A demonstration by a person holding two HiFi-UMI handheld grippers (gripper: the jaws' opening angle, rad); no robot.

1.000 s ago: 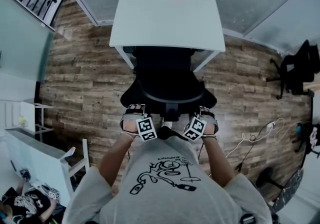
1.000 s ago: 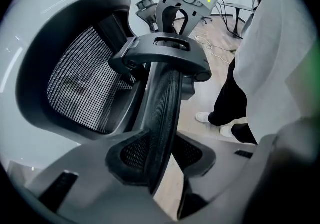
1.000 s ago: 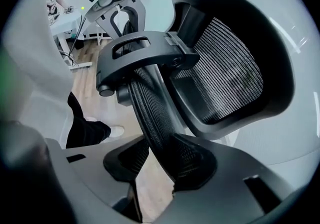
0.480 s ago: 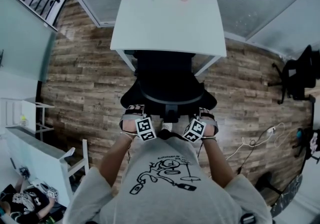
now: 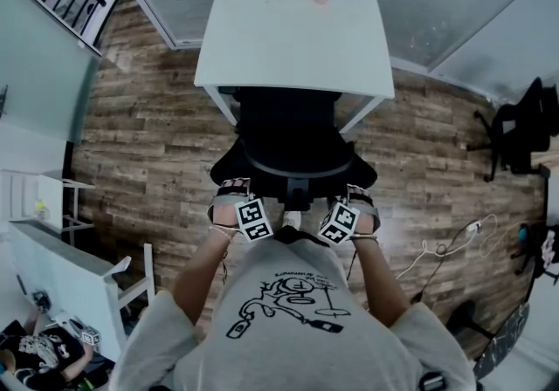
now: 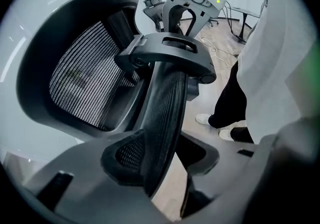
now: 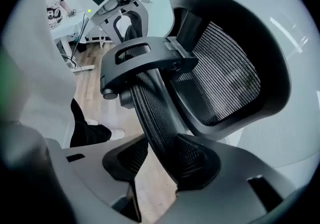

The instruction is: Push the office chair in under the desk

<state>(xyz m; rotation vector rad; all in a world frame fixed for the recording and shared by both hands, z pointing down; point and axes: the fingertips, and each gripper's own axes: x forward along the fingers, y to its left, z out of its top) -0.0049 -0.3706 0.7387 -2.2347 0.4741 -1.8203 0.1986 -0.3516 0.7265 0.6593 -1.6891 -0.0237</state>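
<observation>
**Both grippers loosen on the chair back**

The office chair [image 5: 288,140] stands on the wooden floor [image 5: 140,127] at the near edge of the white worktop [image 5: 293,36]. Its front reaches below the worktop and its backrest stays outside. The left gripper [image 5: 231,197] and the right gripper [image 5: 360,199] are at the backrest rim [image 6: 165,113] — the mesh rim passes between the jaws of each one. Both pairs of jaws are opening — the rim leans on one pad only, with a gap at the other.

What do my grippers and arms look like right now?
The left gripper and right gripper each have broad grey fingers with black pads and a white cube of black square markers. Jaws are opening round the chair back's edge. Short grey T-shirt sleeves.
</observation>
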